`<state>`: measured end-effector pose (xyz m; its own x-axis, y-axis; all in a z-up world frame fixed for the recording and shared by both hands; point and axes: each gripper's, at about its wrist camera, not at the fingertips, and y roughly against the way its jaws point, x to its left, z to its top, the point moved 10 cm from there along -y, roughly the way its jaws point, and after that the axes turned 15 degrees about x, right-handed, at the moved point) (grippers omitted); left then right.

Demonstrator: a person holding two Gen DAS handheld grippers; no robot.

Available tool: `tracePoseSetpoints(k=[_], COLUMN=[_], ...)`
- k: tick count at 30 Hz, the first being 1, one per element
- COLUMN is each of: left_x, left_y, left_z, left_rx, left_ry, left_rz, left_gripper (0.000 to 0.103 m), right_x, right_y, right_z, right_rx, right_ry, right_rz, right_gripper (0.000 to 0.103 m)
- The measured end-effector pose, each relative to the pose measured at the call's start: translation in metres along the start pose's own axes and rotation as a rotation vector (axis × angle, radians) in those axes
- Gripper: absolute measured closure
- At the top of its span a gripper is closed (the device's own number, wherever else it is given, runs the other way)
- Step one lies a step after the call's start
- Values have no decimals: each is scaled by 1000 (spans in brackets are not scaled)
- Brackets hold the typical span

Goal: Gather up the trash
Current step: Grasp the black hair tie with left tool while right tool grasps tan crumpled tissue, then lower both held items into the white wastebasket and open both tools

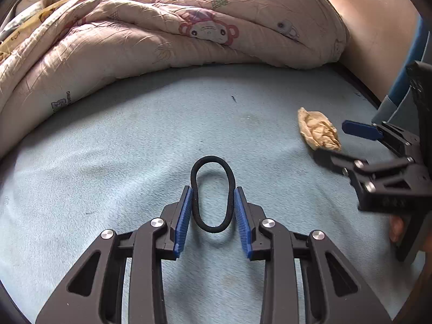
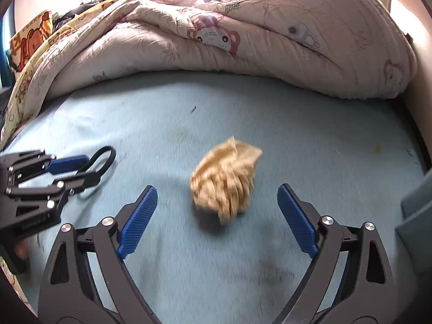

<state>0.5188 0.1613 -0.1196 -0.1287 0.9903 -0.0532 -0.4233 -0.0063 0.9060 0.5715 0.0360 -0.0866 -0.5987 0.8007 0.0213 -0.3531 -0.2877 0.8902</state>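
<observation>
Fingers (image 1: pixel 186 216) of the left gripper (image 1: pixel 213 216) are closed in on a black hair tie (image 1: pixel 212 194), the blue pads touching its two long sides so the loop is squeezed into a narrow oval. Its long axis runs straight ahead along the fingers, the far end rounded and sticking out past the tips, the near end lying on the bed sheet (image 1: pixel 135 140).

In the right wrist view the right gripper (image 2: pixel 217 199) has its fingers (image 2: pixel 139 216) spread wide, with a crumpled tan paper wad (image 2: pixel 225 178) lying on the sheet just ahead of the gap and touching neither pad. The wad is blurred; its longer side seems to slant from near left to far right.

Open blue sheet lies around both items. A bunched pink quilt (image 1: pixel 167 32) with cartoon prints closes off the far side, well beyond the wad. A dark bed edge (image 2: pixel 421 145) curves along the right, and a grey-blue panel (image 2: pixel 415 216) stands close beside the right fingers. The two grippers sit near each other, hair tie left of the wad.
</observation>
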Motion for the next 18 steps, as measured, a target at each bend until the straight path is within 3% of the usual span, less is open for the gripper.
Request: tracePoseSetpoints(k=[3, 5, 6, 13, 18], left_x=[0, -1, -2, -4, -19], left_y=[-1, 2, 3, 18, 45], left_z=[-2, -2, -4, -22, -55], left_rx=[0, -9, -10, -17, -34], left_ry=[7, 8, 4, 3, -24], left_rz=[-20, -21, -21, -23, -26], left_gripper=[73, 73, 73, 73, 73], right_x=[-2, -2, 0, 13, 21], right_y=[-16, -20, -18, 11, 57], right_z=[3, 2, 1, -22, -61], right_rx=[59, 72, 68, 10, -52], right_ry=[-13, -14, -7, 35, 38], right_rz=[10, 22, 31, 42, 62], right_gripper=[45, 72, 77, 80, 80])
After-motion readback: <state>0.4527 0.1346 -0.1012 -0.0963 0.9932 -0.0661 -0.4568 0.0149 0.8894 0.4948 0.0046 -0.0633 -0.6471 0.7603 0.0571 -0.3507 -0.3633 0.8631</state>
